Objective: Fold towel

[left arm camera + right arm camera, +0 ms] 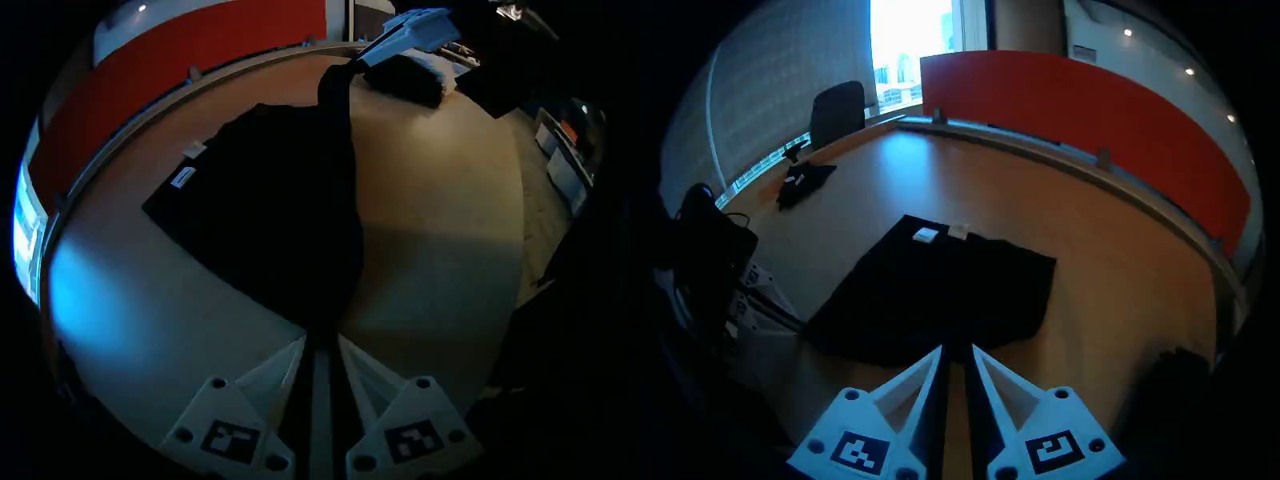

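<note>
Wooden desk [1120, 240] holds towel [944, 296]; right gripper view adds chair [838, 112]

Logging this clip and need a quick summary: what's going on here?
A person is folding a black towel on a wooden table, using a handheld gripper in each hand. The left gripper and the right gripper each appear to pinch the same edge of the towel. That edge is raised in a strip running between them, while the rest of the towel lies flat on the table. The fold looks under way, not finished.
</note>
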Motion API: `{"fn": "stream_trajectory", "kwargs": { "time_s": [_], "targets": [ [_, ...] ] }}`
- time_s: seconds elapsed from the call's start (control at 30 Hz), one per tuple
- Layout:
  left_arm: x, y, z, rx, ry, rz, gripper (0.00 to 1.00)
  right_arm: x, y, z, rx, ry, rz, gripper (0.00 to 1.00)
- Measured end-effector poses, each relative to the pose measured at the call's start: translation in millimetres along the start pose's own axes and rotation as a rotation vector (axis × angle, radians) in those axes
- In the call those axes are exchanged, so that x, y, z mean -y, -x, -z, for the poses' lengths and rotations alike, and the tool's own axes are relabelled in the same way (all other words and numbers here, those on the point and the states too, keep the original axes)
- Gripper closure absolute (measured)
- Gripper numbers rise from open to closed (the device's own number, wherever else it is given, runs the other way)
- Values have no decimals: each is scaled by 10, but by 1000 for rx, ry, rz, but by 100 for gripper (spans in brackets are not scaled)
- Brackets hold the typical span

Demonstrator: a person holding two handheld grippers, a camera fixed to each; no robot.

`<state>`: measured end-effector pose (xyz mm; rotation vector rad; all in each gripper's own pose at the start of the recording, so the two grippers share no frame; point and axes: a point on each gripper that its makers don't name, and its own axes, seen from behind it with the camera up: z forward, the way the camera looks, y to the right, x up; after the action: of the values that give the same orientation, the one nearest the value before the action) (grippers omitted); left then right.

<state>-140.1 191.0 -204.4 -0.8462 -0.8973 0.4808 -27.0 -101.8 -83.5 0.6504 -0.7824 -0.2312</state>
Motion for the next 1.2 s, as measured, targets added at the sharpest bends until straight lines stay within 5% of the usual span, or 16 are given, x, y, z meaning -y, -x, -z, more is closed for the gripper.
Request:
{"fn": "stream_trajectory", "kwargs": {
  "time_s": [0.6,0.77,1.2],
  "targets": [
    [-22,0,-33,2,-11,63,91,42,-6,13,-4,0,7,88],
    [20,-17,-39,7,-16,137,100,55,4,13,-3,-2,5,88],
    [49,-25,8,7,1,269,100,101,-4,40,-9,-6,8,88]
  ]
}}
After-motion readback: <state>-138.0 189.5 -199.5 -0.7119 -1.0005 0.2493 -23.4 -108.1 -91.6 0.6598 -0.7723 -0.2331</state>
